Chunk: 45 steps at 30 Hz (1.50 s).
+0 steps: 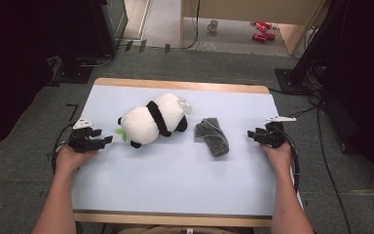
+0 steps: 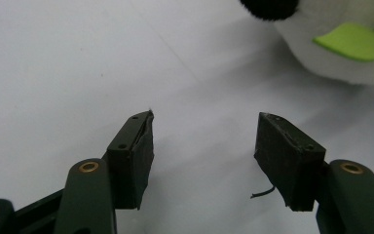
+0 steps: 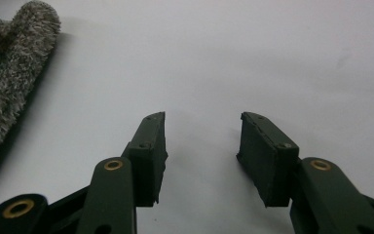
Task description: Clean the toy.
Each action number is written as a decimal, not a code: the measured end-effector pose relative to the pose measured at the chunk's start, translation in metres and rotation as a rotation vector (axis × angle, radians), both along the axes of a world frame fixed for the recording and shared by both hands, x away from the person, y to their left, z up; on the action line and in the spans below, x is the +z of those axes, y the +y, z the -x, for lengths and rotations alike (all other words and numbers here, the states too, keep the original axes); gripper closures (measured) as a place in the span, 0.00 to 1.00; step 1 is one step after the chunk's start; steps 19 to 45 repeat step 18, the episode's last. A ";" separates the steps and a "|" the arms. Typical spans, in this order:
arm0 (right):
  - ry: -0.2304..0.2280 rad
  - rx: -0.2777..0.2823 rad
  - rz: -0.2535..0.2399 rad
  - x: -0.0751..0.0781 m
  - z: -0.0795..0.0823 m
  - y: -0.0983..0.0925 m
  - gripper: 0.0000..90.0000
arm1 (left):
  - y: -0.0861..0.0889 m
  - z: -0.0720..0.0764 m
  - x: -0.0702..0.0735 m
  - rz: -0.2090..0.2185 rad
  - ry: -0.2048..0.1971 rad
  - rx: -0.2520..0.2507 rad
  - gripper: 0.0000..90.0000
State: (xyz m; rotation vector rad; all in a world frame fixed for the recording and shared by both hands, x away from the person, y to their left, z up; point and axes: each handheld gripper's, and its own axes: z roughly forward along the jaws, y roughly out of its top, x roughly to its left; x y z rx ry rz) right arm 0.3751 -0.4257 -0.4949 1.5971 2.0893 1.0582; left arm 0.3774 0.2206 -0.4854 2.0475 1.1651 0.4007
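Observation:
A plush panda (image 1: 153, 119), white with black limbs and a green leaf, lies on the pale blue table cover (image 1: 175, 175), left of centre. A grey fuzzy cloth (image 1: 213, 135) lies crumpled to its right. My left gripper (image 1: 108, 140) rests low at the table's left edge, pointing toward the panda, open with nothing between its jaws. In the left gripper view the panda's black foot and green leaf (image 2: 353, 41) sit beyond the open gripper (image 2: 204, 146). My right gripper (image 1: 250, 134) sits at the right edge, open and empty, a short gap from the cloth. The cloth (image 3: 7, 73) lies left of the open right gripper (image 3: 202, 146).
The table has a wooden rim (image 1: 175, 86) at the back. Beyond it on the floor stand a mug (image 1: 213, 25) and red cans (image 1: 262, 30). Dark equipment stands (image 1: 87, 34) flank the table, and cables (image 1: 321, 141) run along the floor at the right.

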 end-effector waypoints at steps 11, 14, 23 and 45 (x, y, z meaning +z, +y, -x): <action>-0.089 0.040 0.085 -0.006 0.008 0.004 0.60 | -0.003 0.001 -0.004 -0.027 0.010 -0.014 0.36; -0.090 0.047 0.087 -0.007 0.008 0.005 0.58 | -0.004 0.003 -0.007 -0.014 -0.008 -0.002 0.32; -0.094 0.063 0.094 -0.007 0.008 0.006 0.53 | -0.004 0.005 -0.008 -0.015 -0.025 -0.001 0.32; -0.094 0.063 0.094 -0.007 0.008 0.006 0.53 | -0.004 0.005 -0.008 -0.015 -0.025 -0.001 0.32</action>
